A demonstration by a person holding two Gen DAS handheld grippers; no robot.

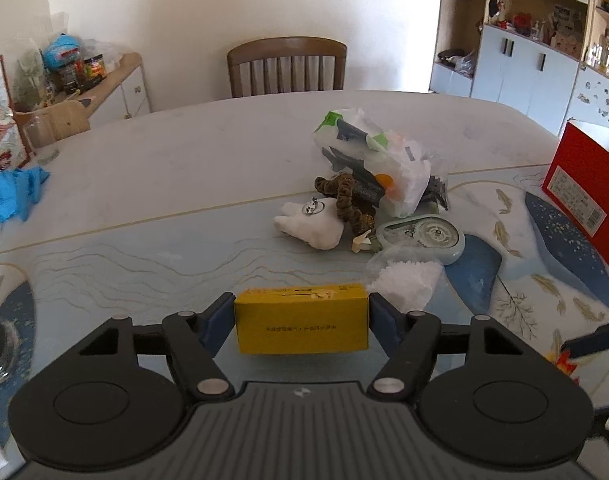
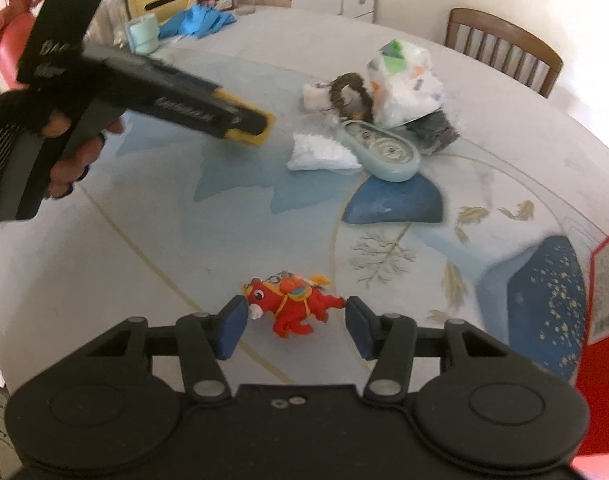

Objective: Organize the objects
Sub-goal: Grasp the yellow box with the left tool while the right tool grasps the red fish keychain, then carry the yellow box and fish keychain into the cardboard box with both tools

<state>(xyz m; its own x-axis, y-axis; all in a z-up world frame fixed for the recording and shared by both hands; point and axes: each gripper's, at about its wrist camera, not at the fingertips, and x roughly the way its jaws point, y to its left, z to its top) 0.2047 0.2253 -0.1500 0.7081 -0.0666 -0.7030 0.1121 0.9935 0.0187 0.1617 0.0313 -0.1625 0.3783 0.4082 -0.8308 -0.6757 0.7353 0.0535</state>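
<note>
Yellow box (image 1: 302, 318) sits clamped between the pads of the left gripper (image 1: 302, 320), lifted above the table (image 1: 144, 184). Further right, the right gripper (image 2: 296, 322) pinches a red toy (image 2: 292, 306) by snout and tail, low over the table; whether it rests there is unclear

Box (image 1: 302, 318) sits btwn left tool (image 1: 300, 320) pads, w/ pile (image 1: 368, 172) behind it on desk (image 1: 164, 168). Toy (image 2: 290, 306) lies btwn right tool (image 2: 296, 326) pads.
</note>
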